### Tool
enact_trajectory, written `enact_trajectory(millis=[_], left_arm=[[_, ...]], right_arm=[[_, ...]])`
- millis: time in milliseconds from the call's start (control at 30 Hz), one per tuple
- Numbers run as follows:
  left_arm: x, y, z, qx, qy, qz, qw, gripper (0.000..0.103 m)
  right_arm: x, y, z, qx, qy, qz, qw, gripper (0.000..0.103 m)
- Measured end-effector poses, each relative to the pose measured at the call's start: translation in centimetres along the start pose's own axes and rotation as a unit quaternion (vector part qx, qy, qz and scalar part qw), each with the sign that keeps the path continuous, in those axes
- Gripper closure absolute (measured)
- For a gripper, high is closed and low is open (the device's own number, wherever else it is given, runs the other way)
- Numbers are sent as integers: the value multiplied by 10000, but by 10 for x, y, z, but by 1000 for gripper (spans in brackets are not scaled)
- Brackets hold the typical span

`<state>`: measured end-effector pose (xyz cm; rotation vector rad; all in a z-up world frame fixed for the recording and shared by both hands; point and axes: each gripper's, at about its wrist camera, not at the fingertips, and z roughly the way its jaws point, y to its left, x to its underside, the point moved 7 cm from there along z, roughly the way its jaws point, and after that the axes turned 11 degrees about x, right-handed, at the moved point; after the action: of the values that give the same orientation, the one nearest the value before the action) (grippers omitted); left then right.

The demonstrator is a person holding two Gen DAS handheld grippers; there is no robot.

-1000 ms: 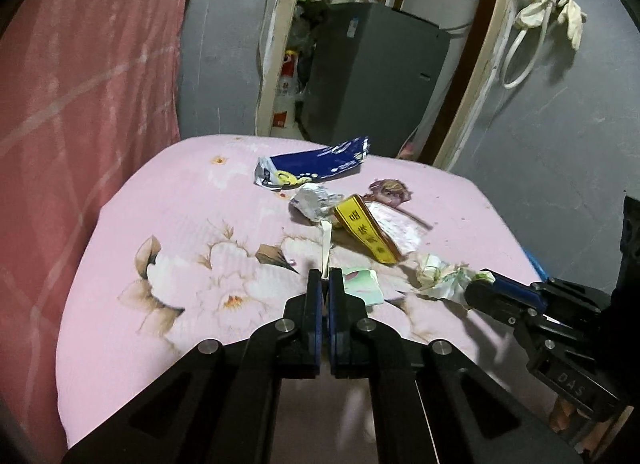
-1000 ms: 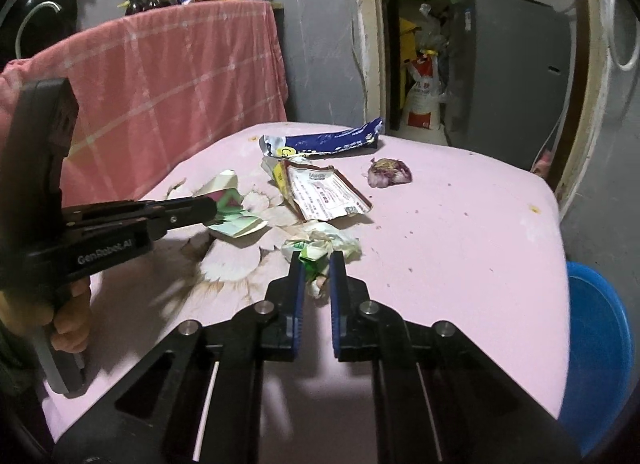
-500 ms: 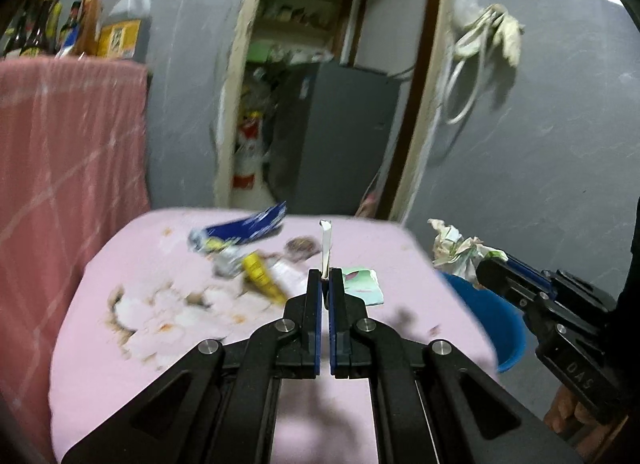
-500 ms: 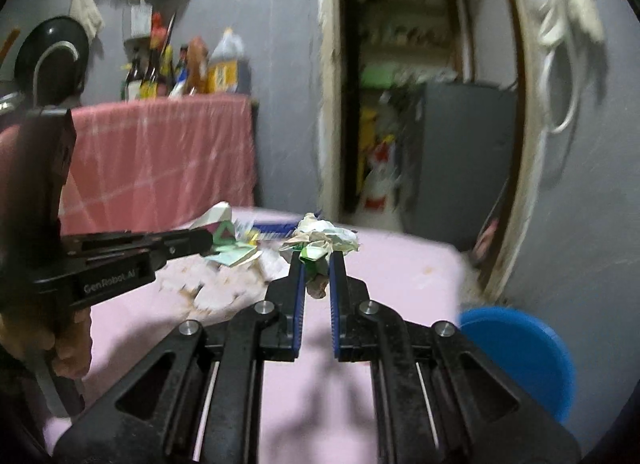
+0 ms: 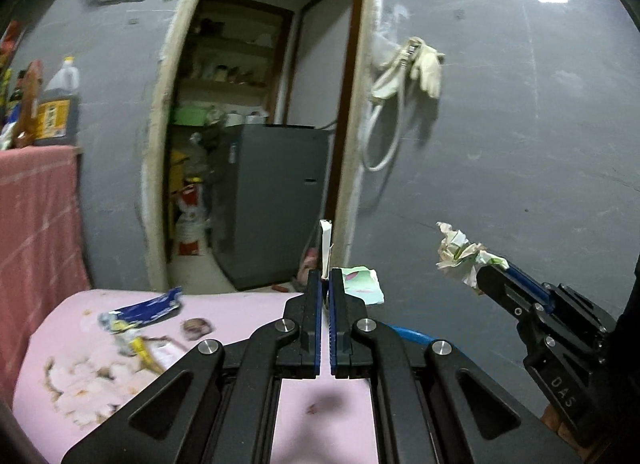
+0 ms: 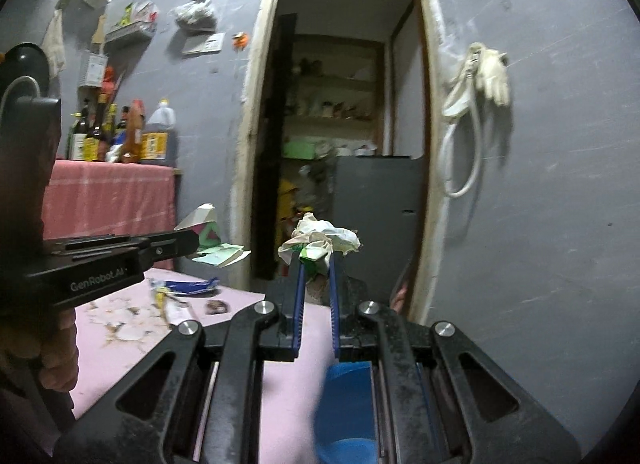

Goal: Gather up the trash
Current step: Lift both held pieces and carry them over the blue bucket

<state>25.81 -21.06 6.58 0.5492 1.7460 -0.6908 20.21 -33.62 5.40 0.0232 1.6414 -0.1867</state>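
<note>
Two light, soft pieces are held: a folded paper scrap [image 5: 362, 288] is pinched at its edge in the closed left gripper [image 5: 325, 284], and a crumpled paper wad [image 6: 320, 239] is clamped at its middle by the right gripper [image 6: 316, 260].

My left gripper [image 5: 325, 284] is raised, jaws pressed nearly together on a folded paper scrap [image 5: 326, 242]. My right gripper [image 6: 315, 260] is raised beside it, jaws clamped on a crumpled paper wad [image 6: 320, 238] sticking out past their tips.
</note>
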Motion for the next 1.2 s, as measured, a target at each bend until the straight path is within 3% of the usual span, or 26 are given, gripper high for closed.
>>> enact_trajectory(millis=[200, 433, 633, 867, 1200], left_arm=[[4, -29, 42, 321, 258, 41, 9991, 102], [28, -43, 94, 516, 846, -158, 9949, 102], [56, -44, 134, 574, 1537, -329, 9859, 102], [97, -44, 166, 547, 2359, -481, 9690, 102], [135, -40, 180, 477, 2872, -536, 9552, 101]], right_arm=[[11, -36, 2, 320, 57, 147, 9994, 92], [42, -72, 19, 531, 512, 360, 9966, 92], [77, -90, 38, 517, 1147, 708, 9895, 92], [111, -95, 56, 459, 1840, 923, 9775, 91], [135, -96, 66, 487, 2265, 994, 9677, 88]])
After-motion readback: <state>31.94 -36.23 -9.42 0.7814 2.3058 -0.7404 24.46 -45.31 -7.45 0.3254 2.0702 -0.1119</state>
